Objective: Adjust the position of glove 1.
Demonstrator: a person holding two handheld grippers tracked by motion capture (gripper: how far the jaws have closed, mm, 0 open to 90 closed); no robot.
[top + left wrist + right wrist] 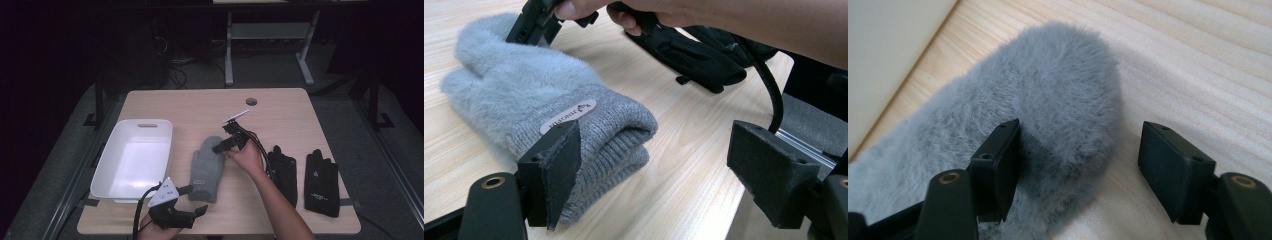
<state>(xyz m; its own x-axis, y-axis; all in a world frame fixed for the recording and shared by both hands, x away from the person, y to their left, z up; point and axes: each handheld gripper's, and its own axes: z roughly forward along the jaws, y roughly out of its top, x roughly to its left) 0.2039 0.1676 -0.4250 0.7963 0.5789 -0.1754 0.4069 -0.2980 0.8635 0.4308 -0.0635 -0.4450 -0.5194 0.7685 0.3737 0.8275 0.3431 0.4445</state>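
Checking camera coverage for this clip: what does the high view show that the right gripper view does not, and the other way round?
High view alone: two black gloves at the table's right, the person's hands, the left tool near the front edge with jaws apart, and the whole white tub. Right gripper view alone: a close look along the right tool, jaws open, one pad at the fluffy fingertip end. Both share the grey mitten and the wooden table.

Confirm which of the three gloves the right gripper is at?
The grey fuzzy mitten beside the white bin, at its fingertip end; both black gloves lie untouched.
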